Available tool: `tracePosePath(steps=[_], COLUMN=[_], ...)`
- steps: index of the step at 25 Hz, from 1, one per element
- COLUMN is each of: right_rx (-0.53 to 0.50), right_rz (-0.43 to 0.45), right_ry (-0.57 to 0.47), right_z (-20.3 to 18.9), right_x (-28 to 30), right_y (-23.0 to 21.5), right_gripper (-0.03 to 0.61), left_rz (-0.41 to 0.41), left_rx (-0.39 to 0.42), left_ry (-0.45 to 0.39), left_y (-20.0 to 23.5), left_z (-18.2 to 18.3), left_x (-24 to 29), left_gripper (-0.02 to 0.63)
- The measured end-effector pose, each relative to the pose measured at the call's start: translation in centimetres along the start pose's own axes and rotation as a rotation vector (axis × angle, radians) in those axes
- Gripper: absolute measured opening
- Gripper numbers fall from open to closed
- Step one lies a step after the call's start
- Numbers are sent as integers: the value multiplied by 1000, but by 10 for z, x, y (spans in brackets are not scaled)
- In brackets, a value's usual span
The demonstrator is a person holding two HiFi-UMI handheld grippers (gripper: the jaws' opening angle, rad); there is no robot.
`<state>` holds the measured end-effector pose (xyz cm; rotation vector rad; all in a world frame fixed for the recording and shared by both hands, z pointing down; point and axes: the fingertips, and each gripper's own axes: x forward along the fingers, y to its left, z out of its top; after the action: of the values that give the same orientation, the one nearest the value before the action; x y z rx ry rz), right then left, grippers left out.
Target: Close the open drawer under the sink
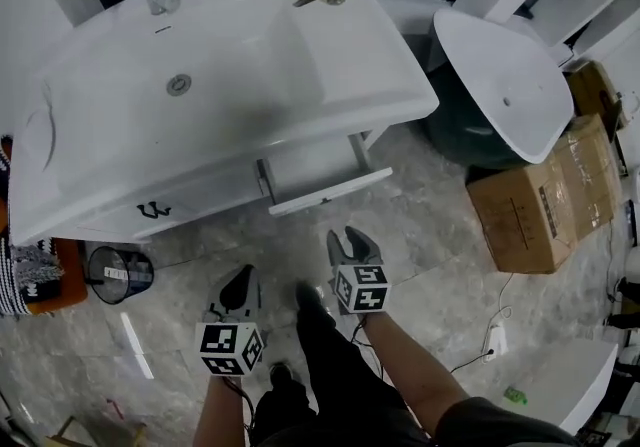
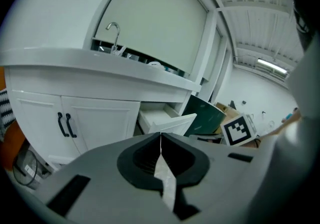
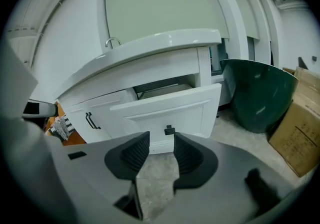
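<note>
Right tongs [image 3: 160, 142] spread, empty; drawer [image 3: 170, 110] pulled out; cardboard box [image 1: 540, 205] print illegible.

Sink counter [image 1: 330, 65] white. Drawer [image 3: 165, 110] white, knob [image 3: 169, 130] black. Cabinet handles [image 2: 65, 124] black. Floor [image 1: 430, 235] grey, marbled. At 3 o'clock: cardboard box [image 1: 540, 200] brown, tub [image 3: 255, 92] dark green. Left gripper [image 1: 243, 273] and right gripper [image 1: 348, 235] grey, jaws lined black, cubes in black-and-white squares.

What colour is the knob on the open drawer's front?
The knob is black, against the white drawer. It shows best in the right gripper view.
</note>
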<state>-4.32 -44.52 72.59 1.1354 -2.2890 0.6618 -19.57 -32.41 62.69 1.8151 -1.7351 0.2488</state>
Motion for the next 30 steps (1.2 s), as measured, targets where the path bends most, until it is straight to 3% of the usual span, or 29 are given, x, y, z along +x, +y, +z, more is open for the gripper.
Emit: tracePosePath(steps=[5, 13, 18, 30], right_rx=[-12, -55, -113, -129], right_rz=[-11, 26, 53, 47], right_ry=[29, 43, 60, 68], right_z=[-16, -18, -19, 0], right_x=[44, 102, 123, 152], right_y=[-18, -22, -19, -18], right_gripper=[149, 149, 149, 149], left_rz=[43, 82, 79, 59], left_rx=[-60, -77, -89, -100], left_ry=[17, 35, 43, 72], left_y=[22, 35, 33, 28], left_z=[-21, -33, -38, -38], left_x=[31, 66, 79, 96], left_gripper=[15, 15, 15, 15])
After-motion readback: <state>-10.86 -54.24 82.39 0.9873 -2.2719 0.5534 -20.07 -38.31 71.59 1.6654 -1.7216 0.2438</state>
